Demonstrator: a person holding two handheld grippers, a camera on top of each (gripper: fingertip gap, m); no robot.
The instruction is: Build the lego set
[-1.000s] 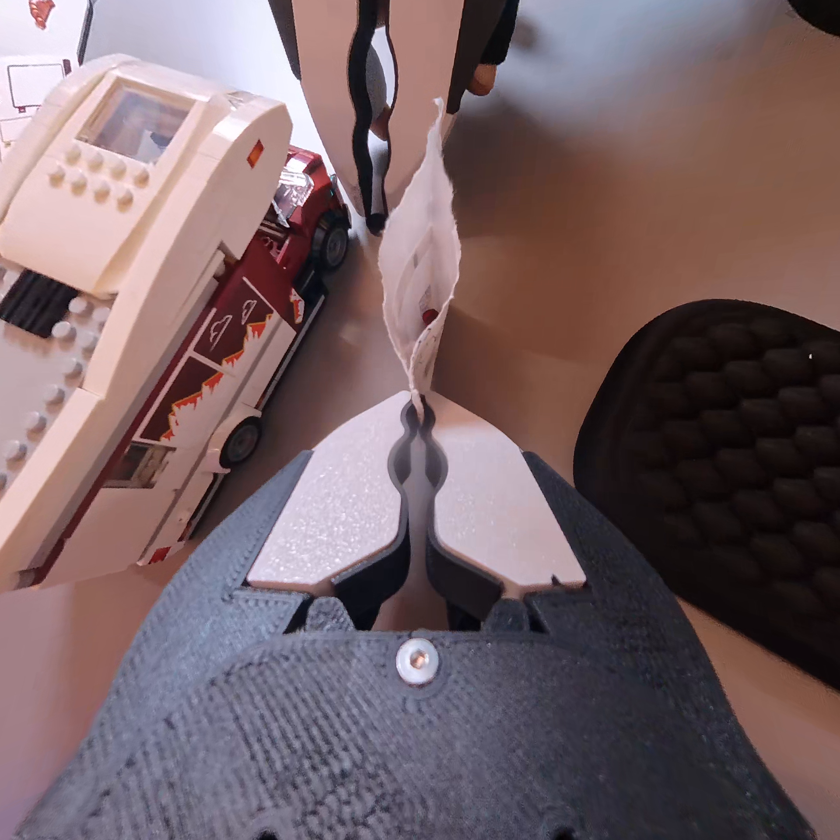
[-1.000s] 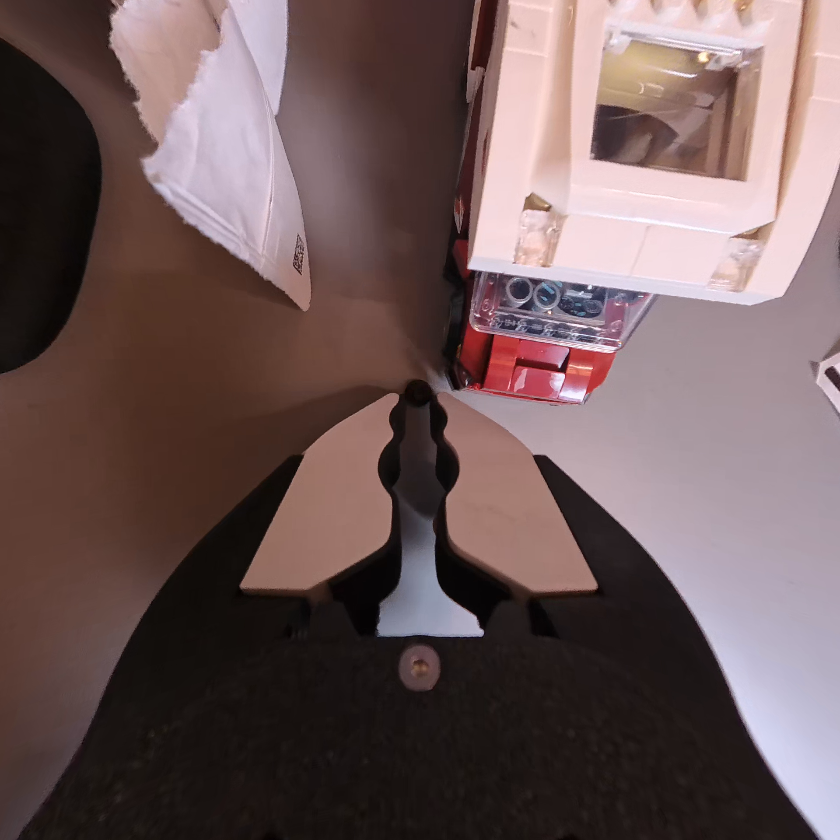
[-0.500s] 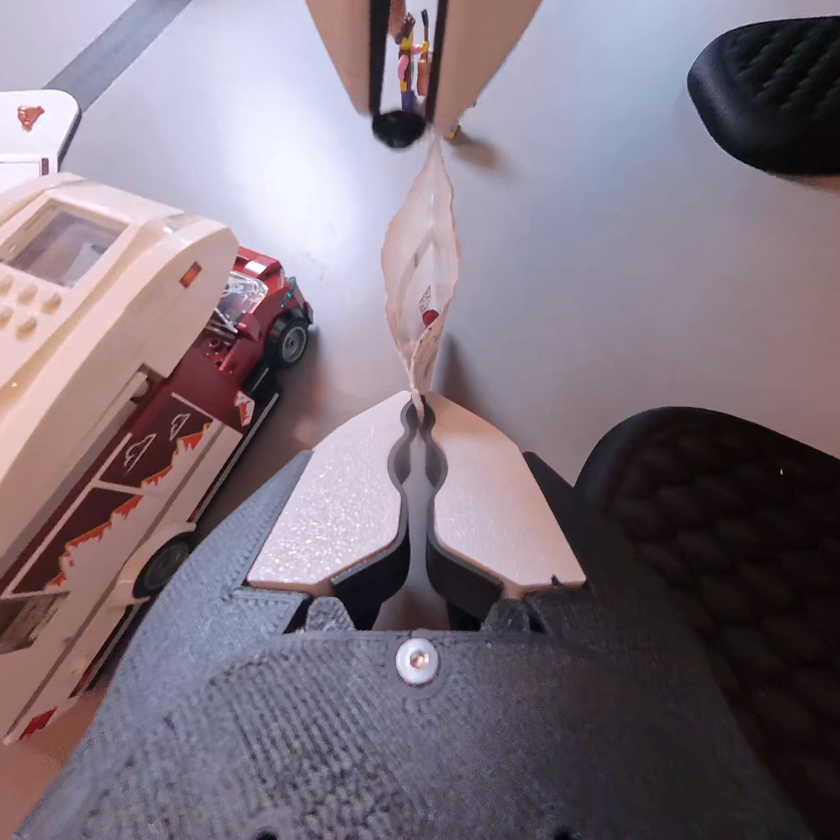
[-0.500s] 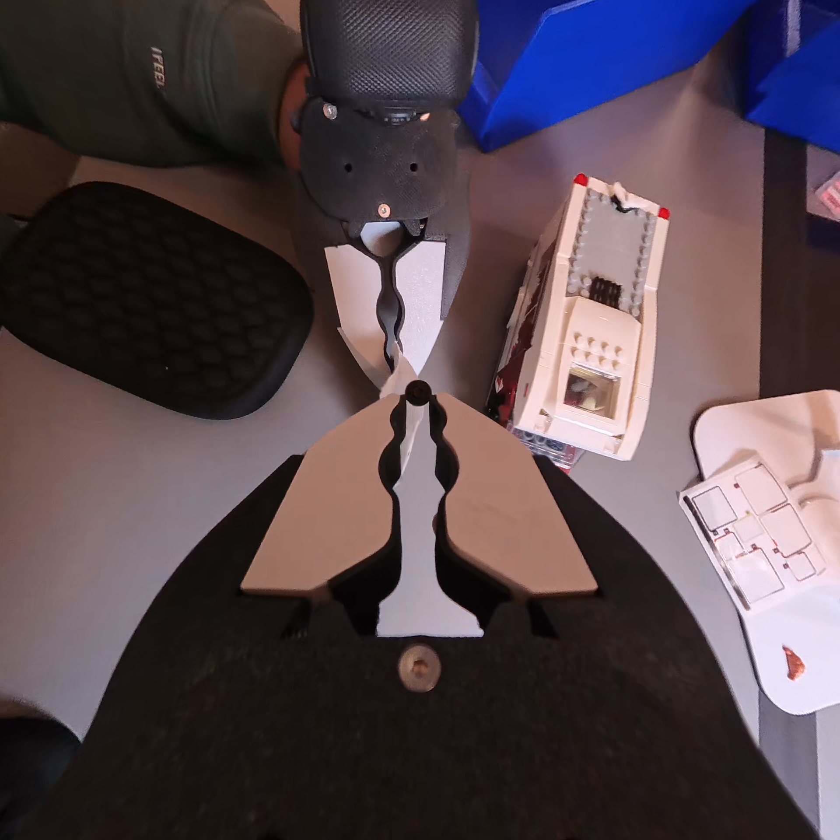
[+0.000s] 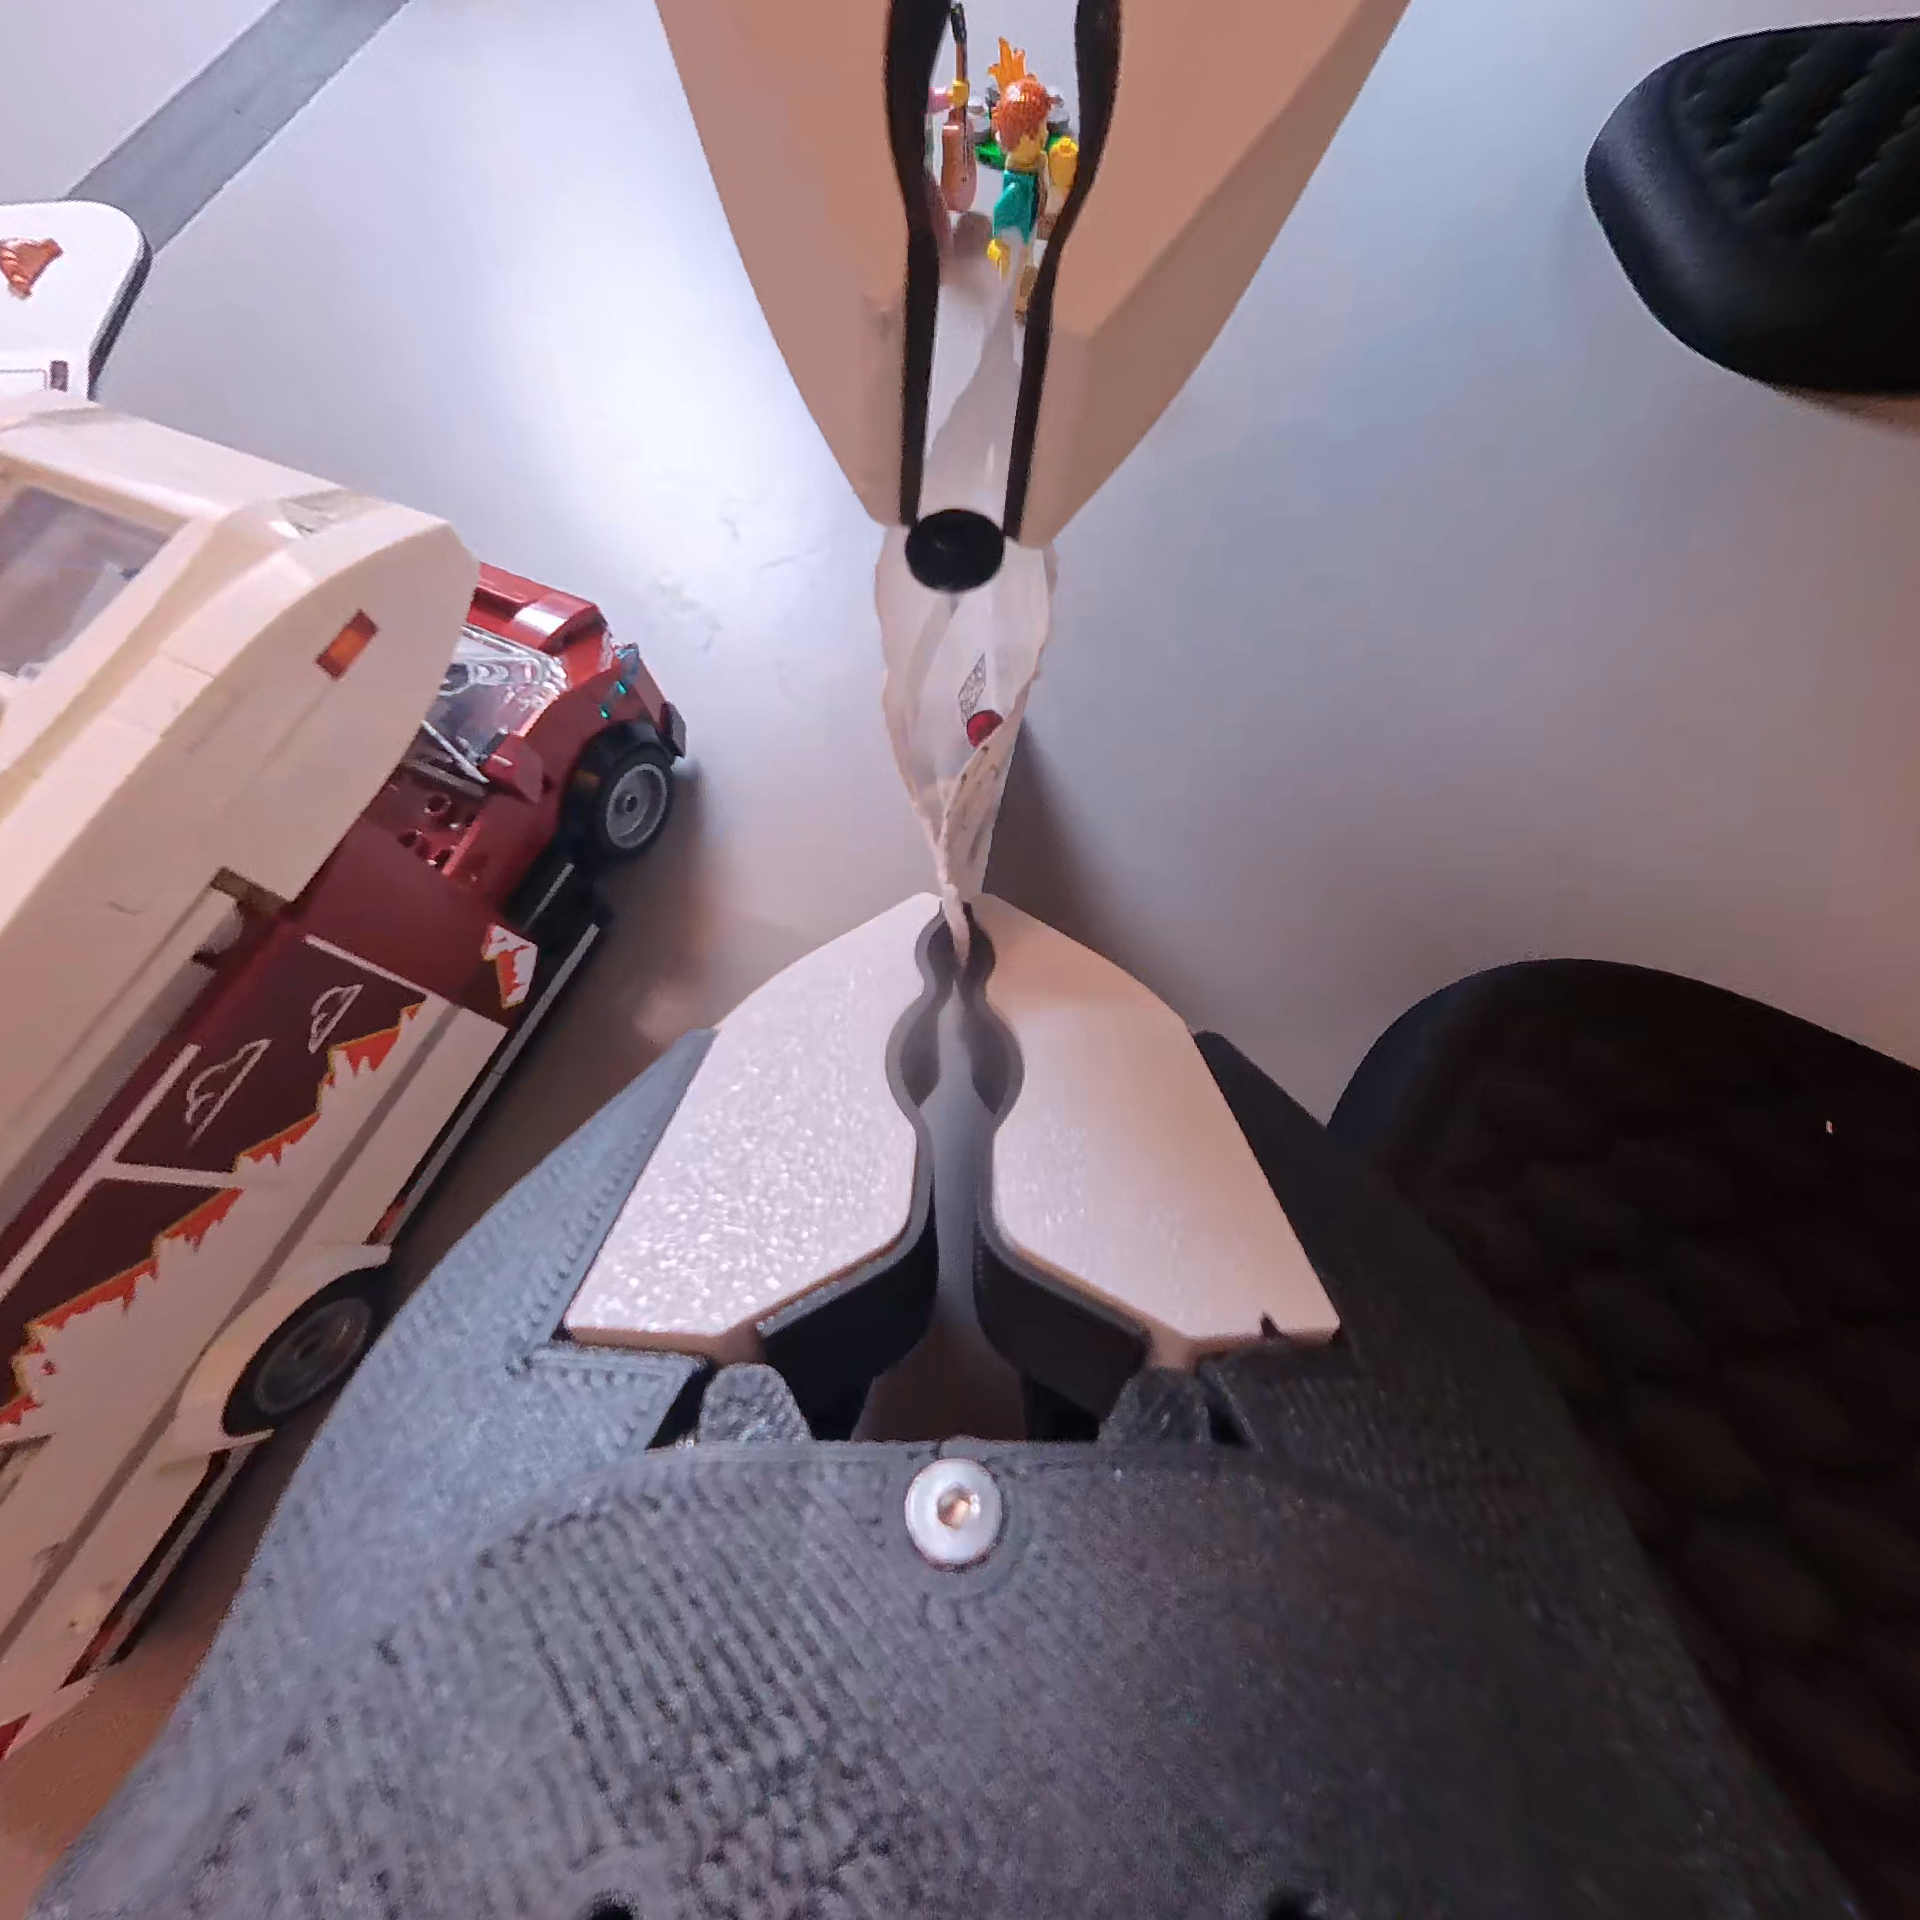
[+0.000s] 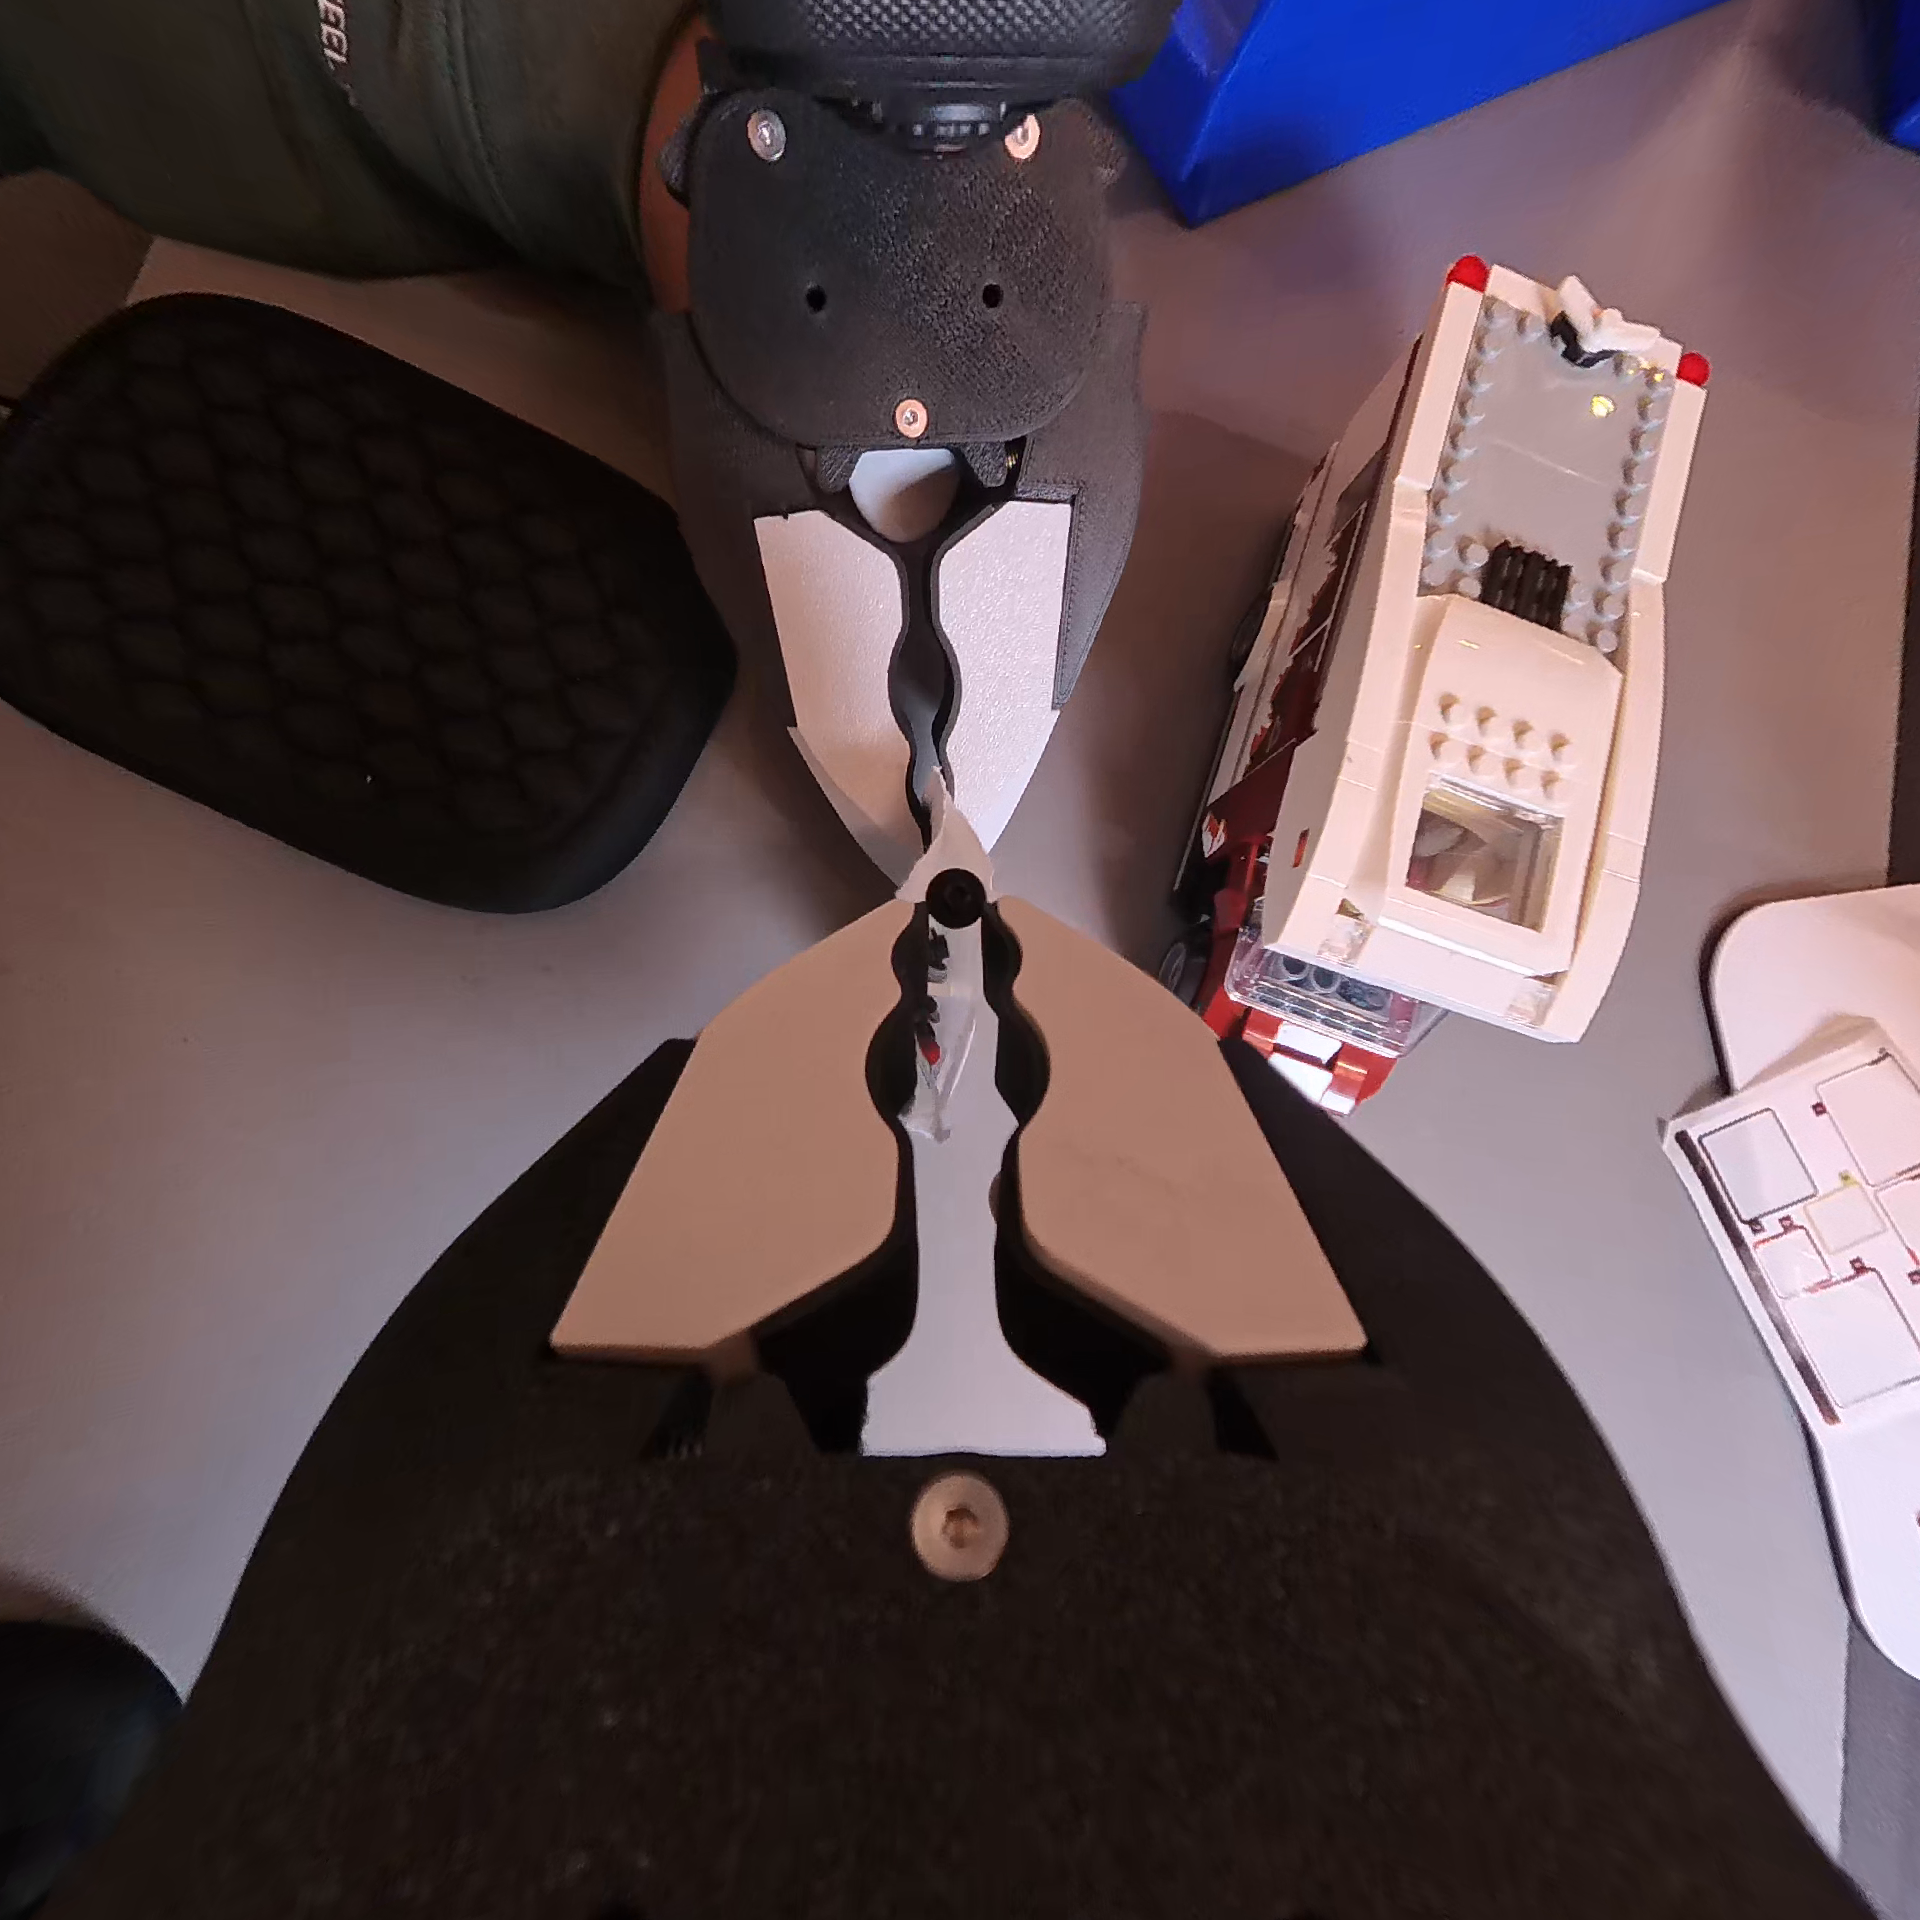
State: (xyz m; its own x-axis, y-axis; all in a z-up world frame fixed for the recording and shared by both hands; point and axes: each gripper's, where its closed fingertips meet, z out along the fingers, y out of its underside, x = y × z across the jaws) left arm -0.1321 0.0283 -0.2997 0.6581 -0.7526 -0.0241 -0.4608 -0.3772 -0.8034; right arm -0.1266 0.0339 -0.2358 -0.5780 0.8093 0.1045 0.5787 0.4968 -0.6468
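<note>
My left gripper (image 5: 958,920) is shut on the lower corner of a small white paper bag (image 5: 956,686) and holds it up off the grey table (image 5: 1403,675). My right gripper (image 6: 953,904) faces it, shut on a small black round piece (image 6: 953,891) pinched at its fingertips. In the left wrist view that piece (image 5: 951,551) sits right at the bag's far, open end. In the right wrist view the bag (image 6: 940,847) shows just beyond my fingertips, and the left gripper (image 6: 928,821) pinches its other end.
A white and dark red toy brick camper van (image 5: 208,831) stands left of the bag, also in the right wrist view (image 6: 1455,727). Black padded cushions (image 5: 1662,1299) (image 5: 1766,208) lie right. A toy minifigure (image 5: 1023,156), a sticker sheet (image 6: 1818,1226), blue bins (image 6: 1403,94) and a person's sleeve (image 6: 416,125) are around. The grippers' ends are close to 7 cm from one another.
My right gripper has swung away from the camper's front to the bag's open end, keeping the black piece at its tips. My left gripper has kept its hold on the bag.
</note>
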